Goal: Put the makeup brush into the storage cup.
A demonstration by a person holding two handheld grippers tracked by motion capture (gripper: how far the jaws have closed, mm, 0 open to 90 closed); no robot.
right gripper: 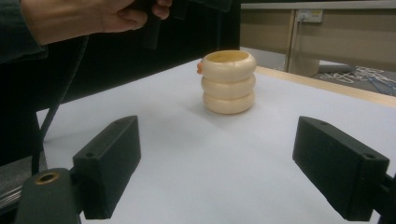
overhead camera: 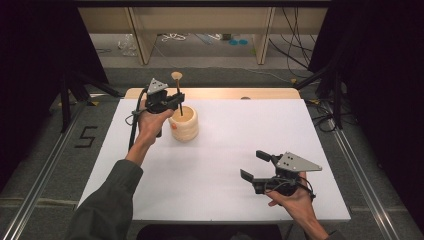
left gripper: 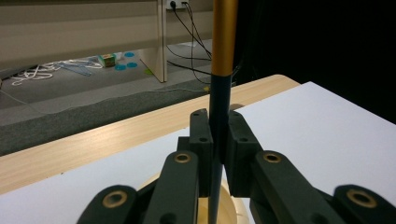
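**Left claw pinches stick over ribbed cup, right claw spread and idle**

Your left gripper sits at the far left of the white table, w/ your hand wrapped round its body. Its jaws are pressed together on a thin stick: dark lower shaft, gold-coloured upper section, held upright. In the high view the stick's top end carries a small round tan tip, up above the gripper. The lower end runs down into the mouth of the cream ribbed cup, which looks like three stacked rings. Can't tell if the stick touches the cup's bottom or wall. The cup stands upright on the table, just beside your left hand, near the far edge.

Your right gripper is at the near right, well apart from the cup. Its jaws are spread wide w/ bare table between them, pointing toward the cup. Your right hand holds it low over the surface.
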